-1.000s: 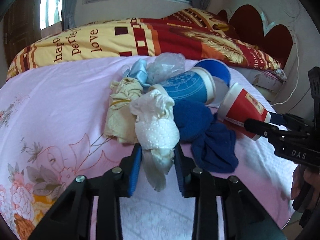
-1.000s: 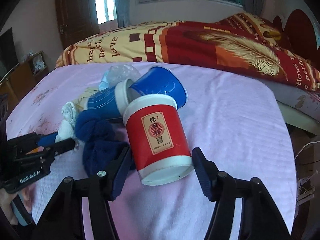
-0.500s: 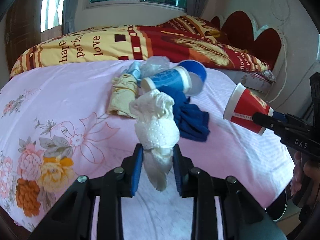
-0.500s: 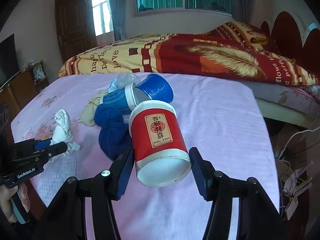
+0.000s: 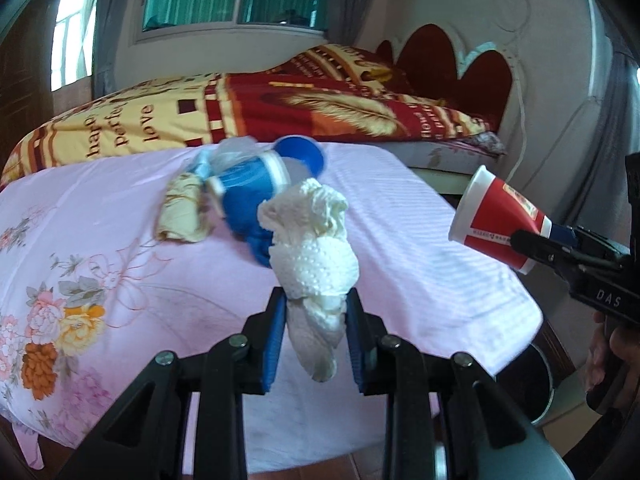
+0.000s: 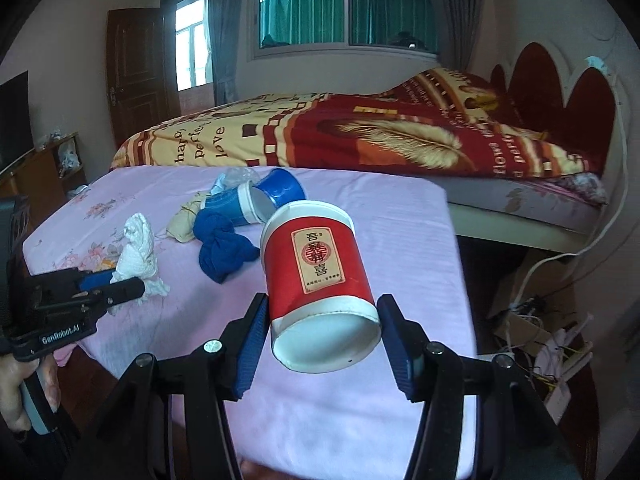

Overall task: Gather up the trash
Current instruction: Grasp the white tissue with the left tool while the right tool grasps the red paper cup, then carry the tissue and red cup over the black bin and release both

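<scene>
Pink bedsheet (image 5: 100,216) with a flower print covers the near part of a bed. The left gripper (image 5: 316,304) has its blue pads pressed on a crumpled white paper towel (image 5: 316,256), held up clear of the sheet. The right gripper (image 6: 320,316), whose jaws have just been closing, clamps the base of a red paper cup (image 6: 316,264), tilted and off the bed. Left lying together on the sheet are two blue cups (image 6: 256,200), a dark blue cloth (image 6: 224,252), a cream wad (image 5: 180,216) and clear plastic (image 5: 232,152). Behind lies a red and yellow blanket (image 6: 360,136).
</scene>
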Action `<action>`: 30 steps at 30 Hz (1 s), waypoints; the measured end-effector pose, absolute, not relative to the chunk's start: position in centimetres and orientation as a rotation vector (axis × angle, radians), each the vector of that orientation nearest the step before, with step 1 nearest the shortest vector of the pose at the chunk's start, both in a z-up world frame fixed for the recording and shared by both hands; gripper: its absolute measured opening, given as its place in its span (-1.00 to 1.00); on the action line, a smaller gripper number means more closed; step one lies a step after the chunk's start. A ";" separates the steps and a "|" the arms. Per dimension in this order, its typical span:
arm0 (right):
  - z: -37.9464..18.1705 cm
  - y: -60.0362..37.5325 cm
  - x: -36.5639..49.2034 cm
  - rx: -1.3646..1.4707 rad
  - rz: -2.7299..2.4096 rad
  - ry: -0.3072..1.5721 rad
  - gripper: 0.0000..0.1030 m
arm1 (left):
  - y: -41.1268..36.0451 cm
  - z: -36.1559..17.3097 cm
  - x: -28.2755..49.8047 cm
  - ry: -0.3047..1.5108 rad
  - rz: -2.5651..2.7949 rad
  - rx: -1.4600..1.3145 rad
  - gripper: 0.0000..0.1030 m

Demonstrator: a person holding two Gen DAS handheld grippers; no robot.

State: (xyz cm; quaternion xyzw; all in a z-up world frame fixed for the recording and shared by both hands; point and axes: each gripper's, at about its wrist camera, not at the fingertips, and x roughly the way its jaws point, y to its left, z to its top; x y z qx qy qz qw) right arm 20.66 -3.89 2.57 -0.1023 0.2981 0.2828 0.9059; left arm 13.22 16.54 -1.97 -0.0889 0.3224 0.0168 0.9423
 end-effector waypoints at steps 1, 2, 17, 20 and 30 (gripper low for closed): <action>2.6 -4.8 20.3 -0.209 0.571 0.612 0.10 | 15.9 -1.9 13.2 0.657 0.021 -0.177 -0.42; 2.6 -5.7 20.0 -0.204 0.557 0.611 0.10 | 15.3 -1.9 13.2 0.656 0.009 -0.174 -0.42; 2.3 -17.4 17.7 -0.097 0.376 0.624 0.10 | 5.5 -1.4 13.8 0.663 -0.157 -0.095 -0.42; 2.3 -19.6 17.3 -0.075 0.339 0.626 0.10 | 3.6 -1.2 14.1 0.663 -0.191 -0.076 -0.42; 1.4 -26.3 15.7 -0.031 0.234 0.640 0.10 | -2.7 -1.4 14.6 0.680 -0.308 -0.024 -0.42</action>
